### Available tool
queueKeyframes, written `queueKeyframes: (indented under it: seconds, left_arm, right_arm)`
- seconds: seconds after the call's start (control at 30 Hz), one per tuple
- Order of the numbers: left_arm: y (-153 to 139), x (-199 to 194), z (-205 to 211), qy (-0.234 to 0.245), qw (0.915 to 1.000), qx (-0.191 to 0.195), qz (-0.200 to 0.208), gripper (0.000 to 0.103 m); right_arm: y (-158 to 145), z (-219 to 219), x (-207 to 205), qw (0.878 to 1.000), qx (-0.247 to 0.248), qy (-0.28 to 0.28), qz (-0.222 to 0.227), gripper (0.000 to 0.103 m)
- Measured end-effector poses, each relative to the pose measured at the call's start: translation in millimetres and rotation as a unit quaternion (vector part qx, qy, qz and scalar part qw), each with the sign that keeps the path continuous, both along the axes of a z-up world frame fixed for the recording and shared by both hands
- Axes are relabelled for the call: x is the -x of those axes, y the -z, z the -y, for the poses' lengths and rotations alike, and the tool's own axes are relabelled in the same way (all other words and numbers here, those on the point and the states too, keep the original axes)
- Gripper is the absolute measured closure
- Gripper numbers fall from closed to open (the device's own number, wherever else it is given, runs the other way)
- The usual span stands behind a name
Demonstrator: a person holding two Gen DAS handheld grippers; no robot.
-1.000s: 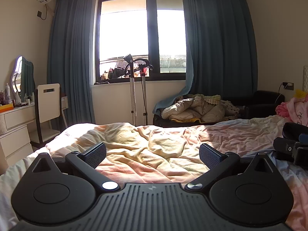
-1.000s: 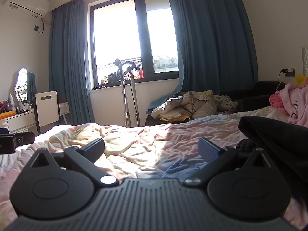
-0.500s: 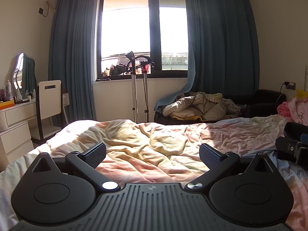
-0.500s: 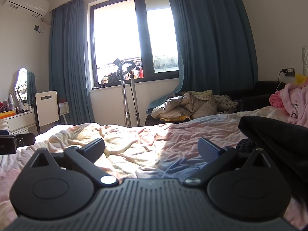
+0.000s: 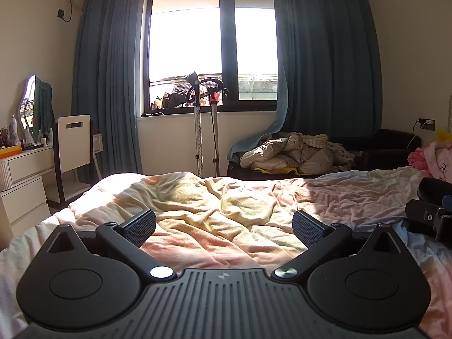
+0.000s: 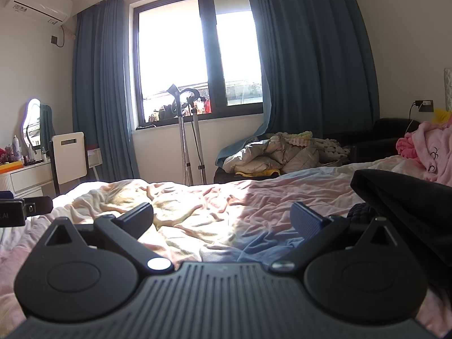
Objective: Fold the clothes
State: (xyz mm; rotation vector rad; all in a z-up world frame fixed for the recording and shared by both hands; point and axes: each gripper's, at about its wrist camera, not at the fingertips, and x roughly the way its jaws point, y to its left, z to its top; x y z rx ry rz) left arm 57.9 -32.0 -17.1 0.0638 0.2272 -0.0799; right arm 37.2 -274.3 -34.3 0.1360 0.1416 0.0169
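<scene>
The left gripper [image 5: 223,223] is seen low in the frame over a rumpled pink-and-yellow bedsheet [image 5: 214,212], its fingers spread wide apart with nothing between them. The right gripper [image 6: 221,217] is held likewise above the same bedsheet [image 6: 197,212], fingers wide apart and empty. A black garment [image 6: 401,197] is found at the right edge of the right wrist view, lying on the bed just beside the gripper's right finger [image 6: 306,220]; whether they touch cannot be told. In the left wrist view only a dark end of it [image 5: 432,186] is visible at the far right, behind part of the other gripper. A pink garment [image 6: 429,149] is heaped at the right edge further back. In the upper centre a window [image 5: 212,48] is flanked by blue curtains [image 5: 325,70]. A garment steamer stand [image 5: 203,124] is placed below the window, and a pile of bedding [image 5: 293,155] rests on a dark sofa [image 5: 395,147] at centre right. A white chair [image 5: 73,141] and a dresser [image 5: 22,169] are recorded at the left edge.
</scene>
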Motion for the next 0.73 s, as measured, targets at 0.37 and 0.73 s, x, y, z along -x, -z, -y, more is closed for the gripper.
queueKeyframes:
  seconds: [0.37,0.73]
  left_arm:
    - [0.2,-2.2,-4.1,-0.029,0.9996,0.003,-0.006,0.000]
    - [1.6,1.0,-1.5,-0.014,0.9999,-0.006,-0.004,0.000]
  right_arm:
    - [0.8,-1.1,-2.8,1.000,0.003,-0.004,-0.006,0.000]
    - [2.0,-2.7,-4.3,1.000,0.008,-0.007,-0.009,0.000]
